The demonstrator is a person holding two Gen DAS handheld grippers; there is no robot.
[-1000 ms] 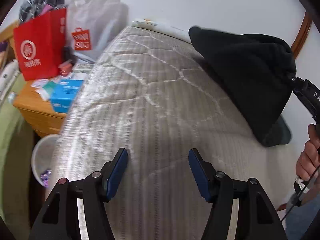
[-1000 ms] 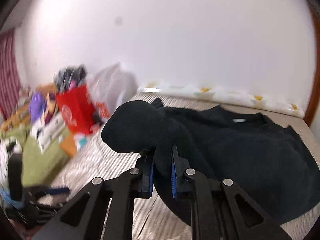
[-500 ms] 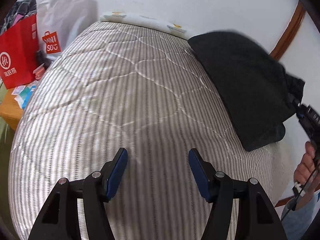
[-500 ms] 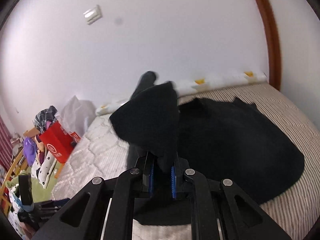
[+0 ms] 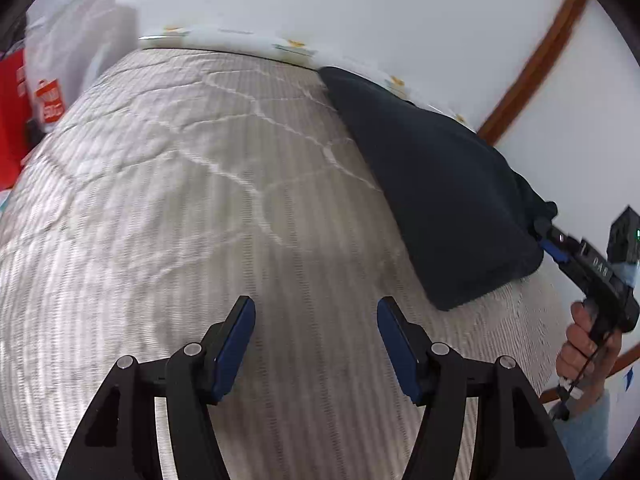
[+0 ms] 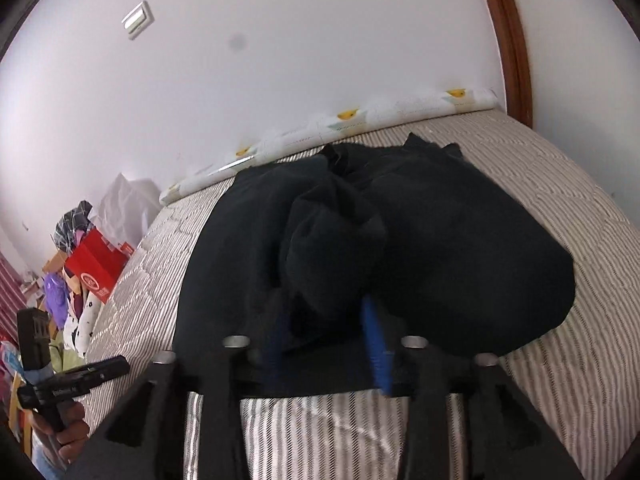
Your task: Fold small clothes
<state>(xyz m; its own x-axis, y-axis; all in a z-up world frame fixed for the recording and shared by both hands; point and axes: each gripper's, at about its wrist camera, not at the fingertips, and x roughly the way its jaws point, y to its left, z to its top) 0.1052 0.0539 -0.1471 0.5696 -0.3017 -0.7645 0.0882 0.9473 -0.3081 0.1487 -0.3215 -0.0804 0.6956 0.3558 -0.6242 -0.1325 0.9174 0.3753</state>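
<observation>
**Right claw parted around a bunched fold of black garment; left claw open over bare mattress**

Right gripper [image 6: 326, 332]: fingers spread apart, blue pads showing on both sides of a lump of dark cloth. View is motion-blurred, so contact between pads and cloth cannot be told. The lump is a bunched fold of the black garment [image 6: 460, 240], sitting on top of the rest of it.

Black garment, right wrist view: lies on the striped mattress [image 6: 560, 184], spread from just ahead of the claw toward the far edge, rumpled along its far side. From the left wrist view the same garment [image 5: 440, 184] forms a dark slab along the right side of the mattress, with the right gripper [image 5: 550, 240] at its near right corner and the person's right hand [image 5: 588, 344] on the handle.

Left gripper [image 5: 312, 320]: jaws wide open, nothing between them, above bare quilted mattress [image 5: 180, 200], well apart from the garment. In the right wrist view it appears low at the left edge [image 6: 116, 366], held in the left hand [image 6: 68, 432].

Surroundings: white wall; rolled white pad with yellow motifs [image 6: 360, 120] along the far mattress edge; brown wooden trim [image 6: 508, 40]; wall switch [image 6: 138, 20]; red paper bag [image 6: 98, 268] and white plastic bag [image 5: 72, 60] among clutter beyond the left side of the bed
</observation>
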